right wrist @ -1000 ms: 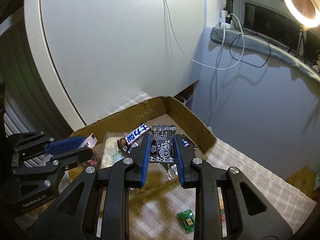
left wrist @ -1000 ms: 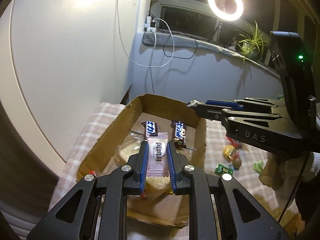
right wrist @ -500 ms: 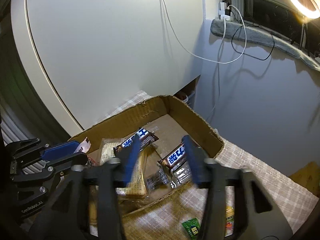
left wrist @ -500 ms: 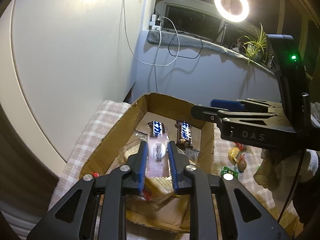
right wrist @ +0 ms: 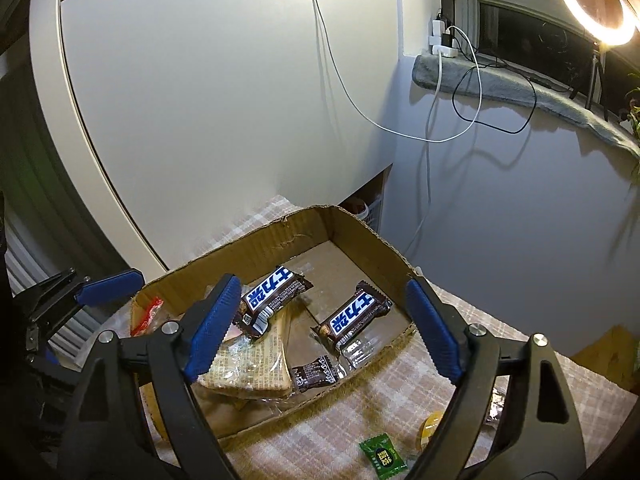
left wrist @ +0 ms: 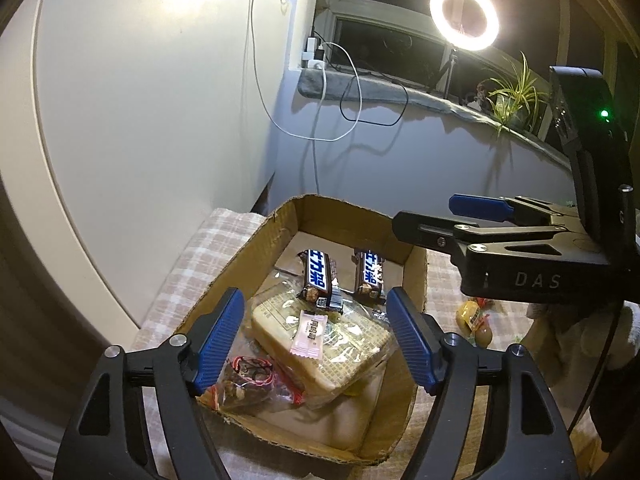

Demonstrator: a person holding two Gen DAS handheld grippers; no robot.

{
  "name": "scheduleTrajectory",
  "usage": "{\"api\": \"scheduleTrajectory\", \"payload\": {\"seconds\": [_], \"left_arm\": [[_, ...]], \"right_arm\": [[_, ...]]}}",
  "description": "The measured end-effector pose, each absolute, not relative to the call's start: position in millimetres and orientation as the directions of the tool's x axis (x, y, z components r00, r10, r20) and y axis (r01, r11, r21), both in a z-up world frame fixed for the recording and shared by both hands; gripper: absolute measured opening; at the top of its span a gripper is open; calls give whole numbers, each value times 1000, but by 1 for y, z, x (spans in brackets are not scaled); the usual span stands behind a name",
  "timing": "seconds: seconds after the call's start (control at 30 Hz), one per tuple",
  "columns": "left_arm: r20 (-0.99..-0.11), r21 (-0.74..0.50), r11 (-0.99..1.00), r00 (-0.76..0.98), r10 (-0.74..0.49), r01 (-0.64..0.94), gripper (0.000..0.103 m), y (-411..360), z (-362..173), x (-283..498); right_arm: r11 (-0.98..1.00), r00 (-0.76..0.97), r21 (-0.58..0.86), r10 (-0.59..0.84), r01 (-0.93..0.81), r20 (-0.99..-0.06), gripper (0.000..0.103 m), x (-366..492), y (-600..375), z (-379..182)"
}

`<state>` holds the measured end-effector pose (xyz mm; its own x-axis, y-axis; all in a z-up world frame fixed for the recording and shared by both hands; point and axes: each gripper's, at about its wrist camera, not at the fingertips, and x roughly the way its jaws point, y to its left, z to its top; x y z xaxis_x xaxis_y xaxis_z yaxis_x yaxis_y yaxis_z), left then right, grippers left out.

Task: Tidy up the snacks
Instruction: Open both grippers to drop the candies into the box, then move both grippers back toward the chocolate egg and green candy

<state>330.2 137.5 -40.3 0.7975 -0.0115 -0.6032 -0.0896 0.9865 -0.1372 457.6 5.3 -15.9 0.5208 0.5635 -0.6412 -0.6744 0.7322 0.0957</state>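
Observation:
A shallow cardboard box [left wrist: 280, 224] [right wrist: 360, 232] sits on a checked tablecloth. In it lie two brown-and-blue chocolate bars [left wrist: 318, 278] [left wrist: 370, 276], a wrapped cracker pack [left wrist: 340, 344], a small pink packet [left wrist: 310, 334] on top of the pack, a bag of nuts [left wrist: 248, 384] and a small dark packet [right wrist: 314, 372]. My left gripper [left wrist: 316, 336] is open and empty above the box. My right gripper [right wrist: 320, 324] is open and empty above the box's near edge; it also shows in the left wrist view [left wrist: 460, 220].
Loose sweets lie on the cloth outside the box: a green one [right wrist: 382, 458], a yellow one [left wrist: 470, 314] and a brown one [left wrist: 484, 334]. A white wall panel, cables, a window ledge with a plant [left wrist: 512, 96] and a ring light [left wrist: 464, 16] stand behind.
Both grippers have opened. The left let go of the pink packet, which now lies on the cracker pack. The right let go of the dark packet, now in the box.

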Motion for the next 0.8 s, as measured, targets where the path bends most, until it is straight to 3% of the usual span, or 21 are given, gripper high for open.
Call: {"api": "scheduleTrajectory", "payload": {"seconds": [0.8], "left_arm": [[-564,-122,993,823,-67,-3,74,86,-21,306]], "right_arm": [[795,585,93,515,-600,-626,87,423,-77,-3]]}}
